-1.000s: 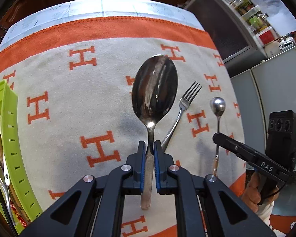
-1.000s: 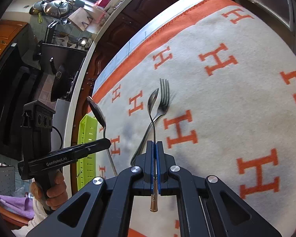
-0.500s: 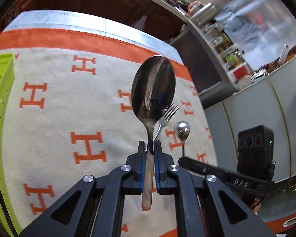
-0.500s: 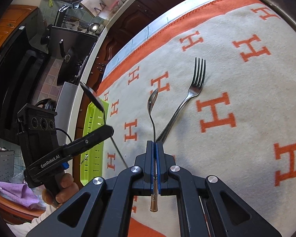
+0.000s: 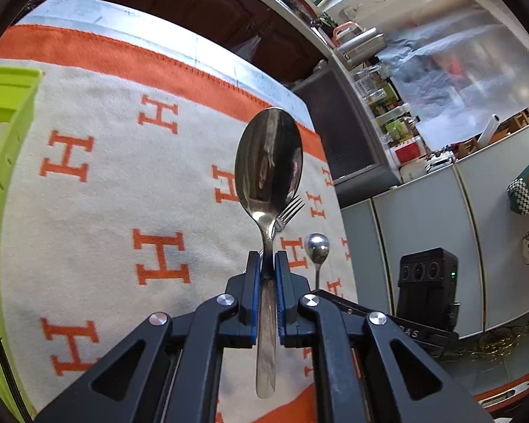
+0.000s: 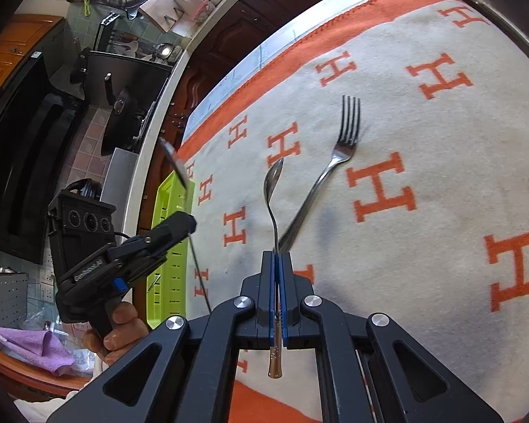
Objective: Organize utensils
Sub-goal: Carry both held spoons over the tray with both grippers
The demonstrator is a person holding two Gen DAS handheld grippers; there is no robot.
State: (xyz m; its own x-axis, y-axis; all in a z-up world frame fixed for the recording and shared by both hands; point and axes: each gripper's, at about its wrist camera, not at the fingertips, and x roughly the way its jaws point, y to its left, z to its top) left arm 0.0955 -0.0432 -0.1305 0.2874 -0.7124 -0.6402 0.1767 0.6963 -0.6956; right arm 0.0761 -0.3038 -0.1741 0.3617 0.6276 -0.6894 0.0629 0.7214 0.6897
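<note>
My left gripper (image 5: 267, 259) is shut on the handle of a large steel spoon (image 5: 268, 162), whose bowl stands up ahead of the jaws above the cloth. My right gripper (image 6: 276, 257) is shut on a small teaspoon (image 6: 272, 183) with a bronze handle end, its bowl edge-on. A steel fork (image 6: 329, 167) lies on the cream and orange blanket (image 6: 441, 176); in the left wrist view only the fork's tines (image 5: 292, 208) peek out behind the large spoon. The left gripper (image 6: 180, 225) with its spoon (image 6: 174, 162) shows at left in the right wrist view, over the green tray (image 6: 171, 246).
The green utensil tray (image 5: 7, 112) sits at the blanket's left edge, with something pale inside. A kitchen counter and stove lie beyond the table. The right gripper's body (image 5: 426, 282) and teaspoon bowl (image 5: 317, 245) are at lower right. A hand (image 6: 120, 328) grips the left handle.
The left gripper has swung with the large spoon, and the green tray has shifted in its view. The fork now hides behind the spoon. The right gripper has drifted slightly with its teaspoon.
</note>
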